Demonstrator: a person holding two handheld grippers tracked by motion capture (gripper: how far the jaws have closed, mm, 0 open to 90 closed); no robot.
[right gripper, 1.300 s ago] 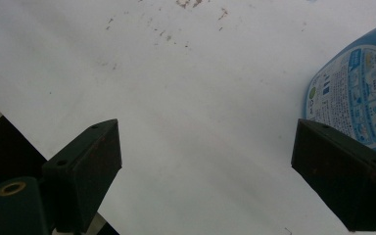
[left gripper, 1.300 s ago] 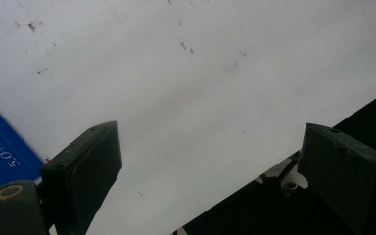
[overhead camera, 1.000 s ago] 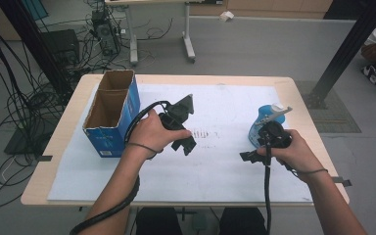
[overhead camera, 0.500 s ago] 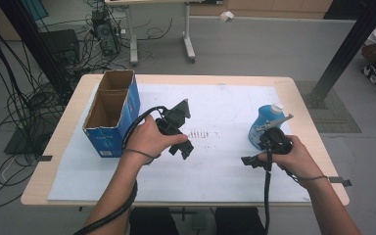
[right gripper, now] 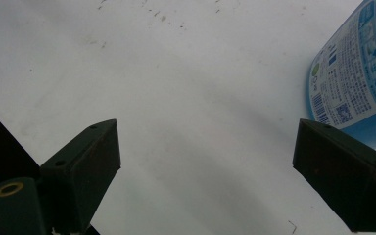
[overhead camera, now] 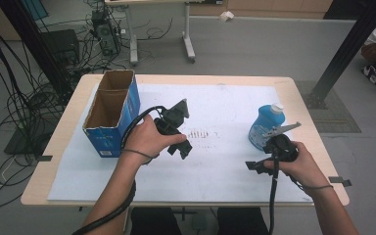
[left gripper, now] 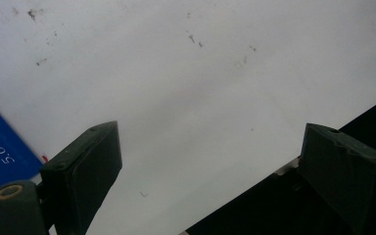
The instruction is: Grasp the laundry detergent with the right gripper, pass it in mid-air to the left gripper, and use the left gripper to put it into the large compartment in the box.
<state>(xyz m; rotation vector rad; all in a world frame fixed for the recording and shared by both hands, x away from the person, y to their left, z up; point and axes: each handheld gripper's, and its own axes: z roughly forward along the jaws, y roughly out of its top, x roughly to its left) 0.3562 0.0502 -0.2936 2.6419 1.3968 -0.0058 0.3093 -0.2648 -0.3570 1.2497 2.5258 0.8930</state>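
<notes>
White-covered table (overhead camera: 225, 176), one blue bottle (overhead camera: 264, 125), one cardboard box (overhead camera: 111, 112), two claws (overhead camera: 183, 147) (overhead camera: 254, 166) spread, empty

Right gripper view. The right gripper (right gripper: 205, 161) held its two black jaws wide apart, with nothing between them. A blue translucent plastic bottle with a printed label (right gripper: 355, 81) stood at the upper right, just beyond the right-hand jaw. A white paper sheet bearing small dark flecks (right gripper: 186, 83) spread from the bottle leftward beneath both jaws.
</notes>
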